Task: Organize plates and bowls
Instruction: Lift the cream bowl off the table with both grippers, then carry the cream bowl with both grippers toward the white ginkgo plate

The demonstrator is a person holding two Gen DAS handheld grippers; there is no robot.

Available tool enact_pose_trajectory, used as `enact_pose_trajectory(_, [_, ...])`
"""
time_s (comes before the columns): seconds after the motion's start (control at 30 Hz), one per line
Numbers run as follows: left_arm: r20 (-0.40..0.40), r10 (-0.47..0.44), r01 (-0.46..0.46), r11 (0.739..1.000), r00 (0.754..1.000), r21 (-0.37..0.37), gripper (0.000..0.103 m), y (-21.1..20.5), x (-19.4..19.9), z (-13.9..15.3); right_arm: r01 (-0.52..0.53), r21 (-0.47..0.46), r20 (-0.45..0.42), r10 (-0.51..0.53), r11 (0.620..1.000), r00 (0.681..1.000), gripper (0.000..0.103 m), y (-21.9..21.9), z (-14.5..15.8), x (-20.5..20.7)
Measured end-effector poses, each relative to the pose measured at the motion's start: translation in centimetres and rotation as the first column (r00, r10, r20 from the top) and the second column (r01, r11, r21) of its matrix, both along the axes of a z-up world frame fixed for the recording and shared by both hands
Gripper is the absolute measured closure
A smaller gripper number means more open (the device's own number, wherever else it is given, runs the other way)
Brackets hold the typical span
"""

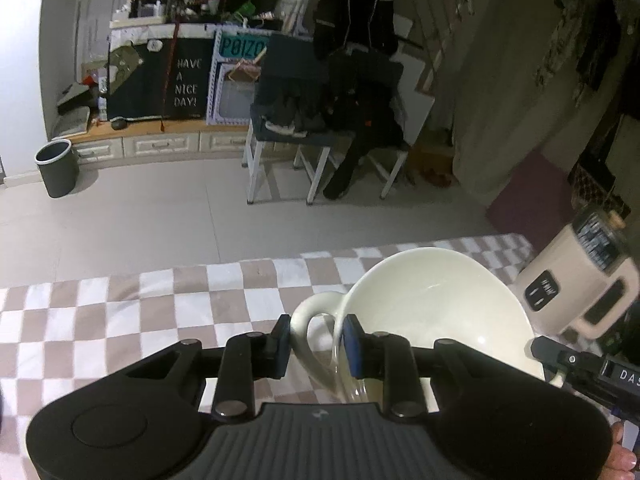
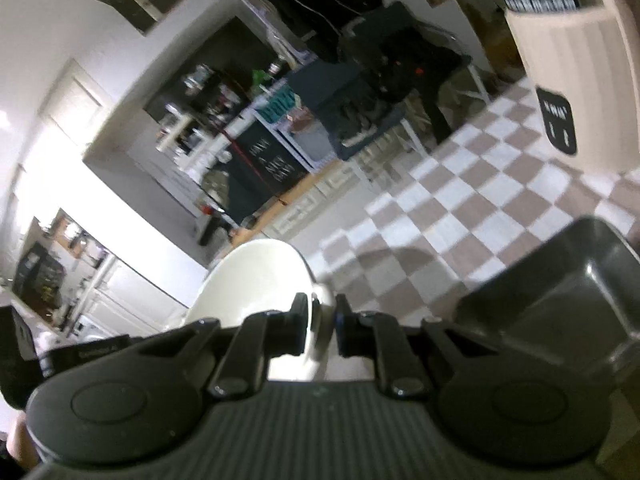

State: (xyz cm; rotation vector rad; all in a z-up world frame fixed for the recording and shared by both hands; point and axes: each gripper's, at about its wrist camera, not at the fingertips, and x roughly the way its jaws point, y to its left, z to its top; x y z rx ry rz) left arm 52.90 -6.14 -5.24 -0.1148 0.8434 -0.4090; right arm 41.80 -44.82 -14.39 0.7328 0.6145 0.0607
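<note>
The left gripper (image 1: 314, 346) pinches the white bowl's (image 1: 436, 308) loop handle (image 1: 310, 316); the right gripper (image 2: 320, 326) (tilted) clamps its opposite handle (image 2: 323, 300) above the checkered tablecloth (image 2: 460, 216).

My dark grey rectangular plastic tray (image 2: 560, 300) cut off at right, cream ribbed appliance (image 2: 568, 60) blurred (label unreadable), white ceramic bowl's (image 2: 256, 280) base hidden.

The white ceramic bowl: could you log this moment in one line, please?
left gripper: shut on handle of white ceramic bowl | right gripper: shut on opposite handle | bowl tilted
</note>
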Motion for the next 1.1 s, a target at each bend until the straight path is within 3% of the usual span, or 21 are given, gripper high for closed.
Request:
enact_pose_trajectory(0.23, [0.049,0.035,-0.034,0.999,0.998,-0.017,0.076,1.7,-6.2,4.7,-0.053,-0.016,0.058,0.054,0.998,0.997,0.085,1.0,3.9,-3.6])
enact_pose_trajectory(0.43, [0.085,0.066,-0.065,0.998,0.994,-0.004,0.076,3.1,-12.3,8.0,-0.081,0.037,0.096,0.077,0.996,0.992,0.085,1.2,5.8,-6.9])
enact_pose_trajectory(0.6, [0.101,0.109,-0.108,0.994,0.989,-0.016,0.076,5.0,-17.4,9.7,-0.137,0.005,0.102,0.135,0.991,0.986,0.085,2.4,6.9,-8.8])
enact_pose_trajectory(0.8, [0.095,0.153,-0.151,0.988,0.984,-0.020,0.077,7.2,-22.7,9.9,-0.197,-0.020,0.082,0.198,0.980,0.977,0.085,3.7,6.8,-10.2])
enact_pose_trajectory(1.1, [0.037,0.228,-0.225,0.972,0.973,-0.065,0.077,11.0,-28.7,7.1,-0.302,-0.073,-0.014,0.302,0.950,0.953,0.085,5.4,5.9,-11.4])
